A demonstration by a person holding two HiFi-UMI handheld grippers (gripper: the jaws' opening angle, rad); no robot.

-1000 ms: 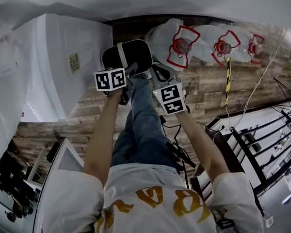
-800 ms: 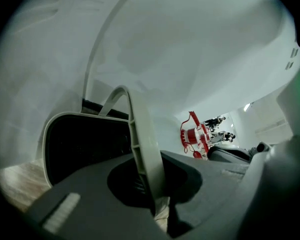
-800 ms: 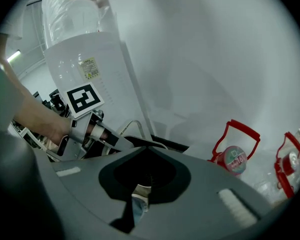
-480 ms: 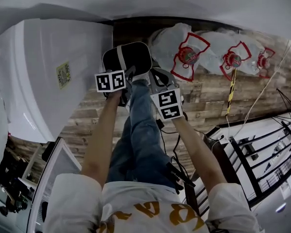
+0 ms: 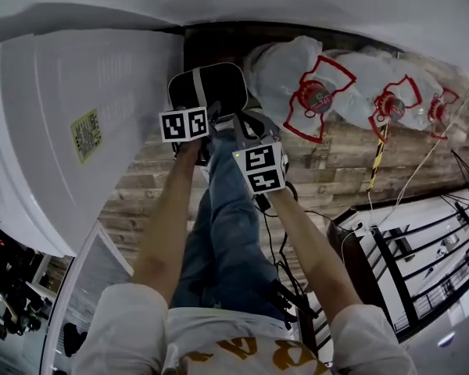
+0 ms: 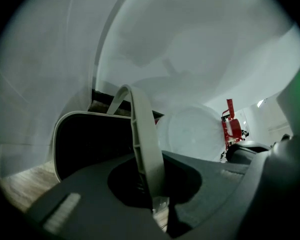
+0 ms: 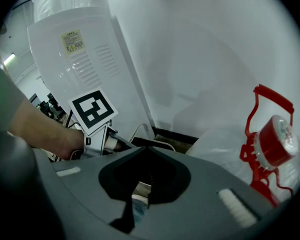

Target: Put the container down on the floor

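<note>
A black container (image 5: 211, 88) with a pale rim and a grey handle hangs in front of the person's legs, above the wood-pattern floor (image 5: 336, 158). My left gripper (image 5: 195, 119) is shut on that grey handle (image 6: 145, 144), which runs up between its jaws; the container's black body (image 6: 90, 139) fills the left gripper view behind it. My right gripper (image 5: 254, 143) sits just right of the container, apart from it. In the right gripper view the right gripper (image 7: 140, 201) has its jaws together with nothing between them, and the left gripper's marker cube (image 7: 92, 110) shows ahead.
A tall white appliance (image 5: 78, 131) stands close on the left. Large clear water bottles with red handles (image 5: 316, 96) lie on the floor beyond the container. A yellow-black striped stick (image 5: 377, 151), cables and a black metal rack (image 5: 422, 241) are at the right.
The right gripper has drifted a little left, closer to the left one. The container stays hanging from the left gripper. The white appliance looms larger at the left.
</note>
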